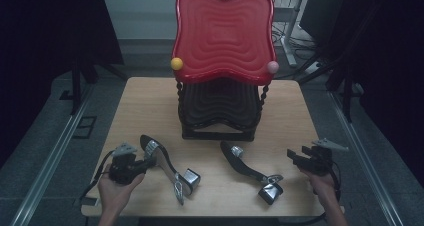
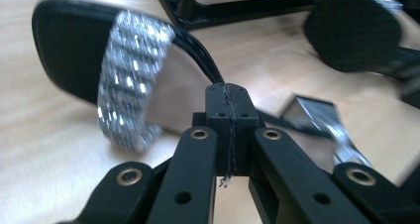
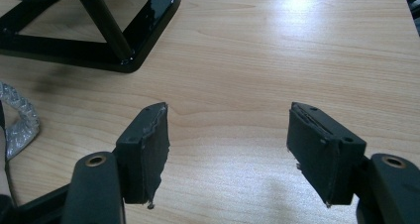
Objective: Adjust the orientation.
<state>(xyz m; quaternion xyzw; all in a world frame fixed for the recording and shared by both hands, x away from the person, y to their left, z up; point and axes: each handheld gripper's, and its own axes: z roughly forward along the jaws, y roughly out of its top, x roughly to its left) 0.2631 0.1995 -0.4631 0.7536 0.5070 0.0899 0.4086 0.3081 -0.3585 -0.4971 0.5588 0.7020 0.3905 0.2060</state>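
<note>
Black-soled sandal (image 1: pixel 162 161) with a glittering strap is lying at seven o'clock on the wooden table (image 1: pixel 150 101); the left gripper (image 1: pixel 145 164) is clenching its sole edge; the right gripper (image 1: pixel 295 158) is gaping empty at four o'clock.

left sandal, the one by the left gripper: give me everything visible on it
The left sandal is a black open-toe heeled shoe with a wide glittery silver toe strap, a chunky mirrored block heel and a thin silvery ankle strap. It lies on the wooden table, toe toward the red tiered stand, heel toward the person. The left gripper has its jaws shut at the shoe's edge; whether they pinch it is unclear.
</note>
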